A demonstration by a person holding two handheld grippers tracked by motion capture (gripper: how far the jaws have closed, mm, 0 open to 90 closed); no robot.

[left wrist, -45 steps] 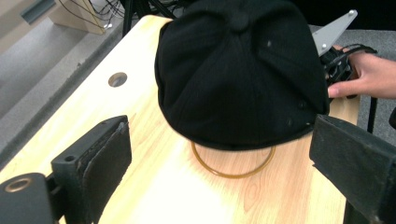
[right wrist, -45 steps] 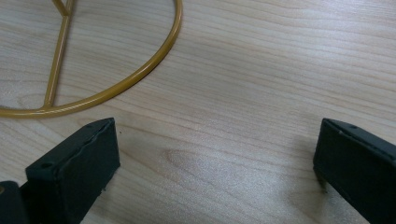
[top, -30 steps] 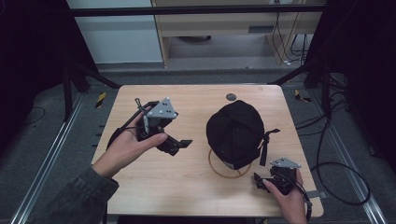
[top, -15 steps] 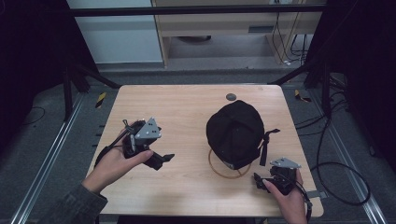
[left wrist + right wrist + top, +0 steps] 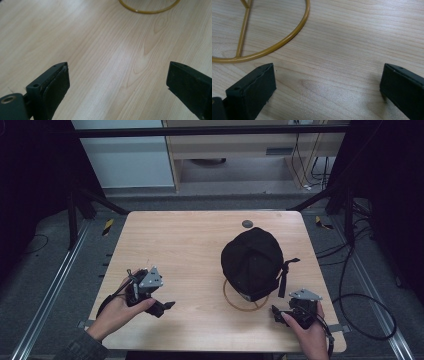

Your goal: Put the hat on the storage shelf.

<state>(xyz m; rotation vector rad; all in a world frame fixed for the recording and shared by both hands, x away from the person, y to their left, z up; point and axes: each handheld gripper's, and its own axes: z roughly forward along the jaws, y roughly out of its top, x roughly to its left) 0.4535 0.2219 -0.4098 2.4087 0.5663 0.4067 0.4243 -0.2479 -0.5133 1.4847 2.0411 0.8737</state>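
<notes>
A black cap (image 5: 252, 261) sits on a gold wire stand, whose ring base (image 5: 244, 304) rests on the wooden table (image 5: 190, 245), right of centre. My left gripper (image 5: 162, 307) lies low over the front left of the table, held by a hand, its jaws wide open over bare wood (image 5: 117, 75). The stand's ring (image 5: 150, 10) shows at the top of the left gripper view. My right gripper (image 5: 278, 315) rests at the front right, just in front of the ring, open with nothing between its jaws (image 5: 327, 82). The ring base (image 5: 274, 45) lies close ahead of it.
A small dark round disc (image 5: 247, 224) lies near the table's far edge. A strap (image 5: 285, 275) hangs from the cap's right side. Cables (image 5: 360, 305) run on the floor to the right. Metal frame rails flank the table.
My left gripper has come down and back toward the front left of the table. The right gripper and the cap have stayed where they were.
</notes>
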